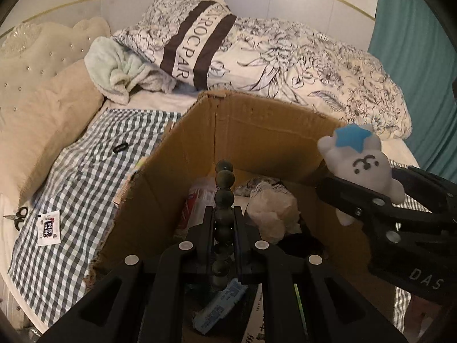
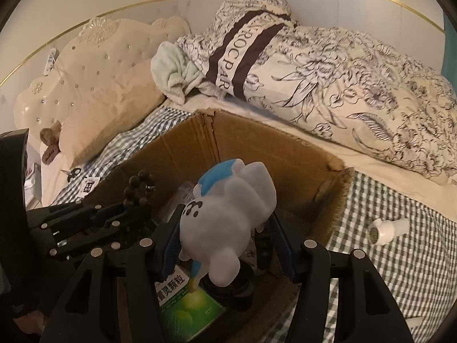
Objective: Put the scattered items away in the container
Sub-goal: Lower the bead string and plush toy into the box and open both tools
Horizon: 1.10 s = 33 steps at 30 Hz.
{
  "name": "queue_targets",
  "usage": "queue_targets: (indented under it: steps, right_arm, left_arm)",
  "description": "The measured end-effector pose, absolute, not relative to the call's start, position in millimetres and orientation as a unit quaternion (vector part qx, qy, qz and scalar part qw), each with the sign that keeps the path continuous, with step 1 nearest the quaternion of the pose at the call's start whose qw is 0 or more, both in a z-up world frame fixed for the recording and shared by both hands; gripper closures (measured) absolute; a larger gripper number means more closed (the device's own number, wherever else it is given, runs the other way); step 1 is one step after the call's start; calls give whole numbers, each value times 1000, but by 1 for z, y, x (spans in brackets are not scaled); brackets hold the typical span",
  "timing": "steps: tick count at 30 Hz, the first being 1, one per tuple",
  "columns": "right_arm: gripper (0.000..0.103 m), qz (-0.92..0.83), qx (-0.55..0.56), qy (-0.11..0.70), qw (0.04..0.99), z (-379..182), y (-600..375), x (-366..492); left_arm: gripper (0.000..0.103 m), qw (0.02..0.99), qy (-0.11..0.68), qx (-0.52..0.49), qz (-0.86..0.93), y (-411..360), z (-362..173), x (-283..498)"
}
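Below the left tongs (image 1: 224, 220) the cardboard box (image 1: 257, 131) stands open-topped, but its floor is crowded: a crumpled bag (image 1: 271, 211) just ahead-right and a blue packet (image 1: 220, 305) underneath. Under the right tongs (image 2: 225, 228) a green carton (image 2: 185, 300) fills the near corner. The box walls rise ahead and left. Right of them the checked sheet (image 2: 400, 257) carries a white lint remover (image 2: 388, 230).

Floral duvet (image 1: 308, 63) (rumpled), beige pillow (image 1: 42, 120), mint towel (image 1: 114, 68).
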State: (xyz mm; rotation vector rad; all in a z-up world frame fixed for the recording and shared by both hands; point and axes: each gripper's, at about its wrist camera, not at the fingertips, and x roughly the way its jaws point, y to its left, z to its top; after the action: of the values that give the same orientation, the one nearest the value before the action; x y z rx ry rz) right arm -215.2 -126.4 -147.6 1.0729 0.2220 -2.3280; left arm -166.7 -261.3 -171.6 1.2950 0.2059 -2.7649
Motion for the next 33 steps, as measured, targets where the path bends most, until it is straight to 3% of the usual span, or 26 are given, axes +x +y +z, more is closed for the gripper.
queue_targets:
  steps: [12, 15, 17, 33]
  right_arm:
    - [45, -871, 406, 89, 261, -155, -126, -218]
    - [40, -879, 394, 84, 256, -144, -120, -214]
    - [36, -885, 383, 77, 252, -134, -114, -210]
    - [23, -924, 316, 36, 213, -52, -37, -154]
  left_arm:
    - [89, 45, 77, 424, -901, -265, -170, -170]
    - [76, 46, 81, 417, -904, -265, -161, -166]
    - [62, 49, 82, 407, -908, -264, -151, -161]
    - [20, 33, 61, 346, -936, -215, -76, -117]
